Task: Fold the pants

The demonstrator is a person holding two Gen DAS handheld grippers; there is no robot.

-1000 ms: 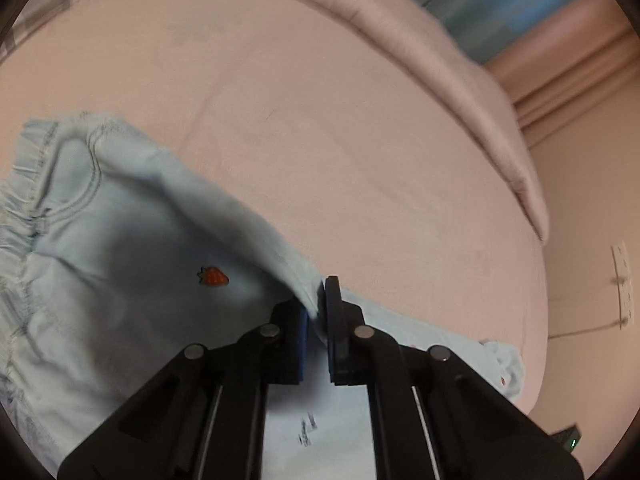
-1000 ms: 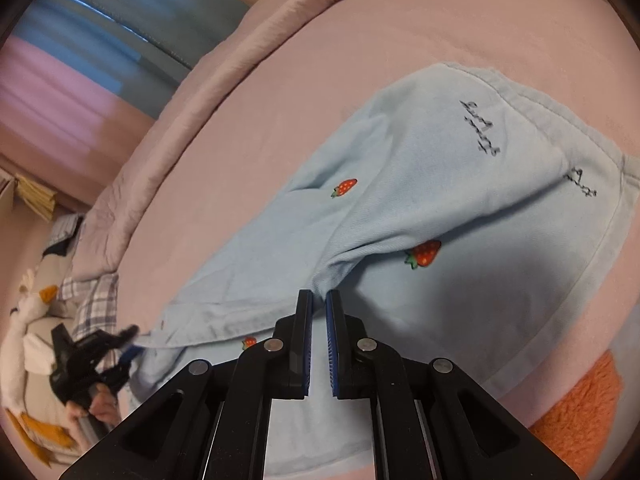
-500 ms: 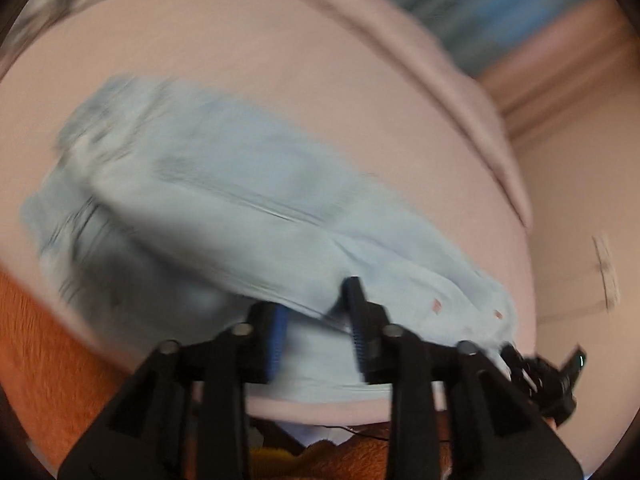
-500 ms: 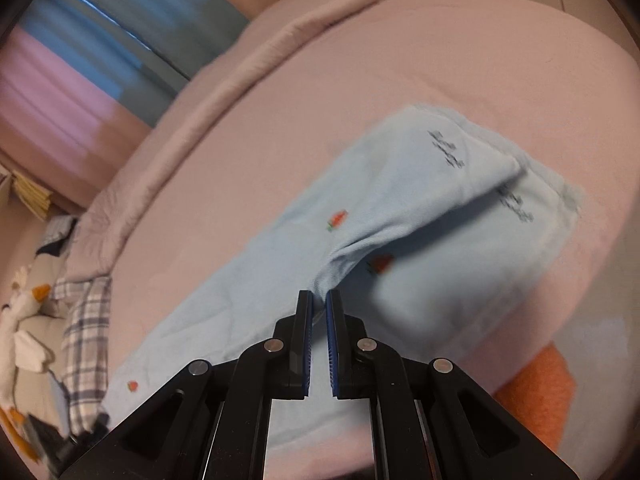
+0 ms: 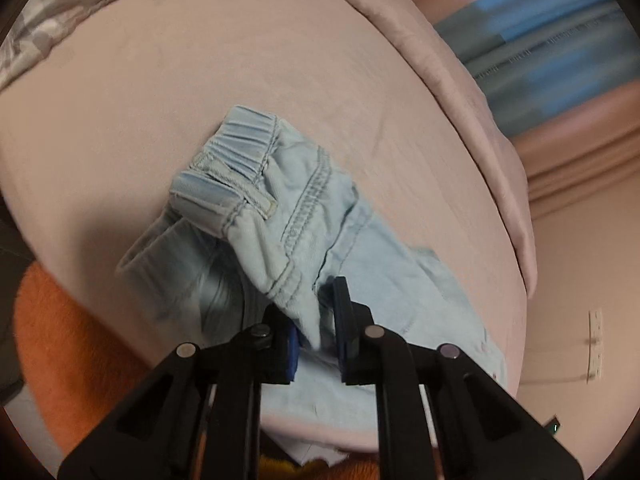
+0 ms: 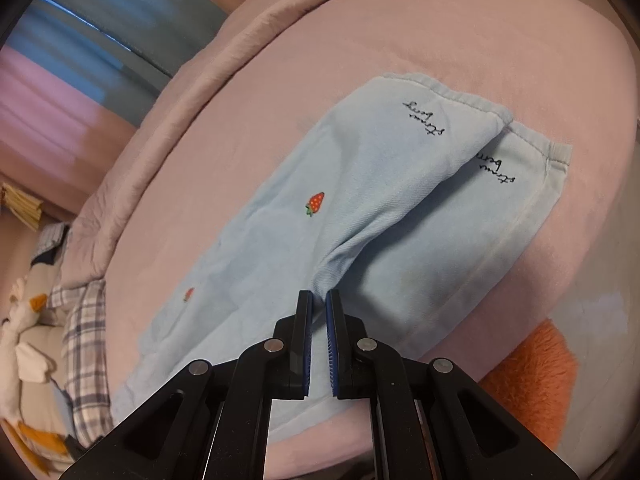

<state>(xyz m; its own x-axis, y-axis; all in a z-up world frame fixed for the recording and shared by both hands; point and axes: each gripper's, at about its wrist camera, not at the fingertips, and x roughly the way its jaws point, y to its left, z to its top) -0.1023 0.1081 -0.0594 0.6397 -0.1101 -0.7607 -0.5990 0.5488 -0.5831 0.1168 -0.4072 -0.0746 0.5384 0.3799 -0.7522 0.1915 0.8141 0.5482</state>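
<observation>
Light blue pants with small strawberry prints lie on a pink bed. In the left wrist view the elastic waistband end [image 5: 248, 160] is bunched and partly lifted. My left gripper [image 5: 318, 320] has its jaws apart with a fold of the pants fabric hanging loose between them. In the right wrist view the two legs [image 6: 360, 208] lie one over the other, hems at the far right. My right gripper [image 6: 318, 308] is shut on a raised fold of the upper leg's edge.
The pink bed sheet [image 5: 200, 60] spreads around the pants, with a rolled pink duvet [image 6: 192, 64] along the far side. A plaid pillow [image 6: 84, 344] and a plush toy [image 6: 24, 320] lie at the left. An orange fluffy rug [image 6: 532, 376] lies below the bed edge.
My left gripper has opened from shut on the fabric and pulled back toward the waistband end. My right gripper has stayed shut on the leg fold and lifted back, so more of the legs shows.
</observation>
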